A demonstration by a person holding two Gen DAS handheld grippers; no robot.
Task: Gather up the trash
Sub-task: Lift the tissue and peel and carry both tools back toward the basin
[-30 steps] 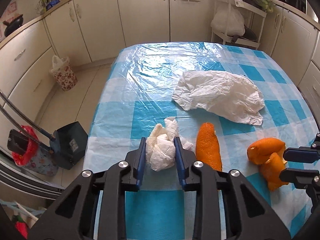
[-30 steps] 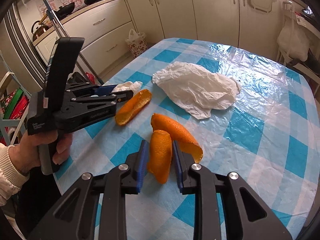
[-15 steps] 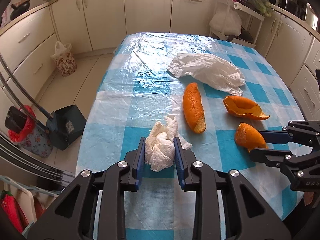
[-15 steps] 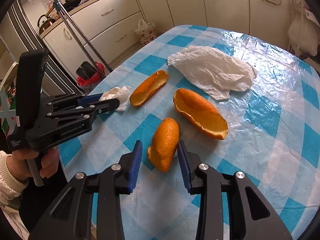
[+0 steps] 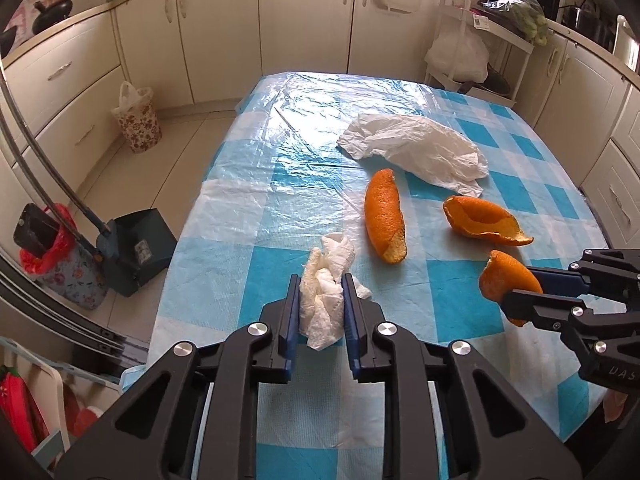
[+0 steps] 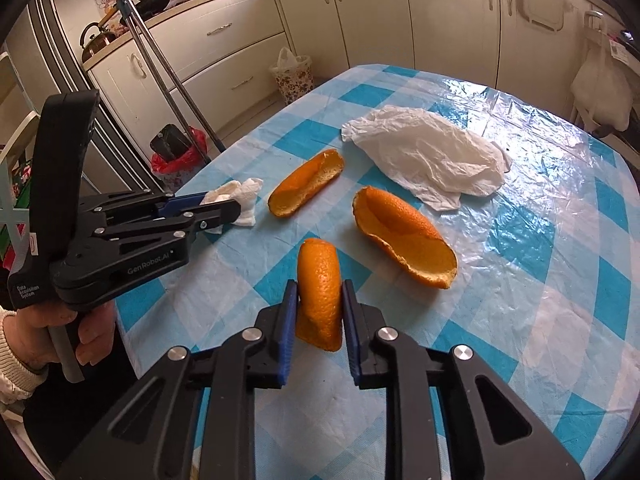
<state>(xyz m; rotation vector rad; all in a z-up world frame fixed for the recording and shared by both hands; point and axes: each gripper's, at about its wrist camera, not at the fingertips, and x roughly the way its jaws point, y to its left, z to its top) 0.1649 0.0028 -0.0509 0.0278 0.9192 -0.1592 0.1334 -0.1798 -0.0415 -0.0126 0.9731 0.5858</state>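
My left gripper (image 5: 320, 292) is shut on a crumpled white tissue (image 5: 322, 300) and holds it above the near left of the table; it also shows in the right wrist view (image 6: 236, 200). My right gripper (image 6: 320, 300) is shut on a piece of orange peel (image 6: 320, 292), lifted off the cloth; the peel shows in the left wrist view (image 5: 506, 276). Two more orange peels (image 5: 384, 216) (image 5: 484, 220) and a white plastic bag (image 5: 420, 152) lie on the blue checked tablecloth (image 5: 280, 184).
A dustpan (image 5: 136, 248) with a long handle and a red-lined bin (image 5: 48, 236) stand on the floor left of the table. A floral bin (image 5: 138, 120) stands by the cabinets. A white rack with bags (image 5: 464, 52) stands beyond the far right corner.
Both grippers have lifted and drawn back toward the near edge with their loads. The right gripper's peel has come away from the larger peel, which stays on the table.
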